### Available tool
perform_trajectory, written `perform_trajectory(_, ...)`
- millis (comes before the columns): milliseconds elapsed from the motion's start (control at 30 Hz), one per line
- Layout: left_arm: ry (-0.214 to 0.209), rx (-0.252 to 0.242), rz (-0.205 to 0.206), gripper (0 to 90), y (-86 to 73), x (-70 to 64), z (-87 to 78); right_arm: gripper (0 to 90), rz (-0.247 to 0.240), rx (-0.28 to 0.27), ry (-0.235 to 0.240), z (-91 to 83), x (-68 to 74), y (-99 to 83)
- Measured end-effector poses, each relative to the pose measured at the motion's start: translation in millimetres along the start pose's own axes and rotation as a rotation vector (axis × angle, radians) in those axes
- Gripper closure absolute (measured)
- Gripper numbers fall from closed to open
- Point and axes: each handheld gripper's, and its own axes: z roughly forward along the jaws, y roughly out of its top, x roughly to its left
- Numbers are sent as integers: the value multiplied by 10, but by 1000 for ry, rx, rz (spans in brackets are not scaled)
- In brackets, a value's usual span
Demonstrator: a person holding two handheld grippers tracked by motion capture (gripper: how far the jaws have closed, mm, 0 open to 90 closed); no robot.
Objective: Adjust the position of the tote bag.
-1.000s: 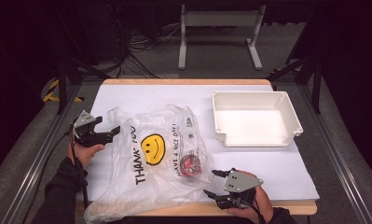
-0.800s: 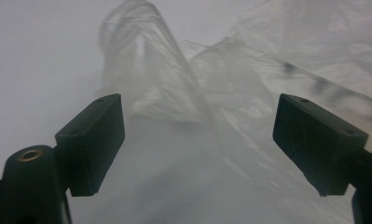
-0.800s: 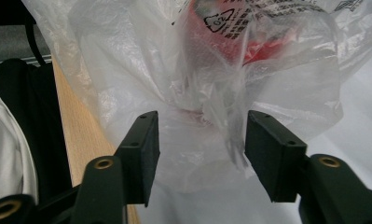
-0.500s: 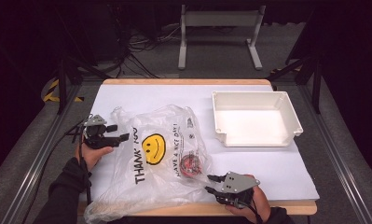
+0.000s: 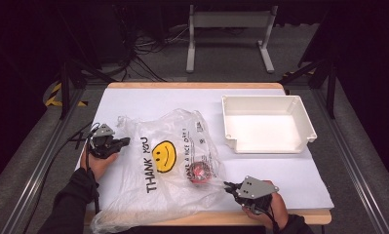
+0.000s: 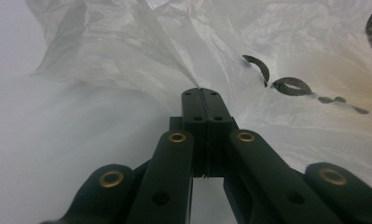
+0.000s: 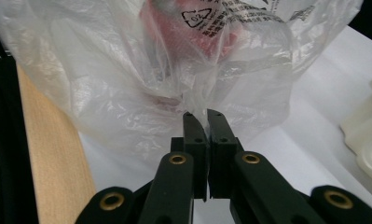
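A clear plastic bag [image 5: 172, 156] printed with a yellow smiley and "THANK YOU" lies crumpled on the white table cover. Inside it, near its right side, sits a red object [image 5: 199, 171]. My left gripper [image 5: 126, 142] is at the bag's left edge. In the left gripper view it [image 6: 200, 90] is shut on a fold of the bag [image 6: 291, 42]. My right gripper [image 5: 227, 185] is at the bag's lower right corner. In the right gripper view it [image 7: 202, 113] pinches the film [image 7: 104, 70] just below the red object [image 7: 174, 28].
An empty white tray [image 5: 304, 122] stands at the back right of the table. The wooden table edge [image 7: 53, 168] runs close behind my right gripper. A person's hands and dark sleeves come in from the bottom. Metal rails flank the table.
My left gripper has moved right and slightly toward the person, reached the bag's left edge, and closed on the film. The right gripper has stayed nearly in place at the bag's corner.
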Motion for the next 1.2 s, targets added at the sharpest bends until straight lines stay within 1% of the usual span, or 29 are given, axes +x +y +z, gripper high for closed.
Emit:
perform_trajectory(100,6,-7,-8,900,-15,12,-44,896,0,8,-22,-1,-27,-1)
perform_trajectory(200,20,-23,-20,900,-61,40,-145,898,14,2,-50,-10,-77,9)
perform_trajectory(233,39,-40,-40,900,-107,60,-242,900,13,-1,-73,-13,-111,28)
perform_trajectory(267,58,-50,-35,900,-137,71,-294,900,11,-2,-82,-9,-128,42)
perform_trajectory(300,70,-52,-37,900,-163,75,-329,900,10,-4,-87,-2,-145,56)
perform_trajectory(333,86,-65,-45,900,-211,84,-387,900,9,-6,-93,7,-161,67)
perform_trajectory(433,91,-81,-72,900,-299,115,-519,900,5,-9,-101,43,-225,110)
perform_trajectory(467,100,-98,-79,900,-324,115,-570,900,3,-8,-105,58,-243,122)
perform_trajectory(500,113,-105,-77,900,-346,110,-622,900,-2,-7,-107,73,-257,135)
perform_trajectory(567,123,-114,-72,900,-393,101,-708,900,-10,-6,-118,106,-287,172)
perform_trajectory(667,140,-119,-78,900,-466,80,-802,900,-25,-4,-125,148,-322,235)
perform_trajectory(700,145,-129,-83,900,-503,70,-848,900,-31,-2,-130,162,-331,253)
perform_trajectory(800,150,-148,-91,900,-584,62,-954,900,-43,8,-146,217,-370,332)
perform_trajectory(833,152,-158,-103,900,-622,59,-998,900,-48,9,-150,228,-381,351)
perform_trajectory(900,161,-161,-101,900,-678,43,-1049,900,-56,5,-155,255,-407,405)
perform_trajectory(933,159,-158,-104,900,-703,29,-1067,900,-66,-2,-161,272,-429,442)
perform_trajectory(967,162,-160,-105,900,-724,7,-1080,900,-67,-3,-168,286,-452,472)
perform_trajectory(1033,163,-160,-101,900,-741,-10,-1096,900,-60,-6,-166,326,-514,528)
perform_trajectory(1067,161,-161,-102,900,-759,-31,-1116,900,-60,-6,-166,326,-514,528)
perform_trajectory(1133,167,-165,-88,900,-798,-88,-1153,900,-54,8,-176,407,-609,591)
perform_trajectory(1167,166,-163,-89,900,-809,-117,-1158,900,-46,10,-176,433,-638,607)
perform_trajectory(1200,166,-163,-89,900,-809,-117,-1158,899,-42,17,-178,456,-665,625)
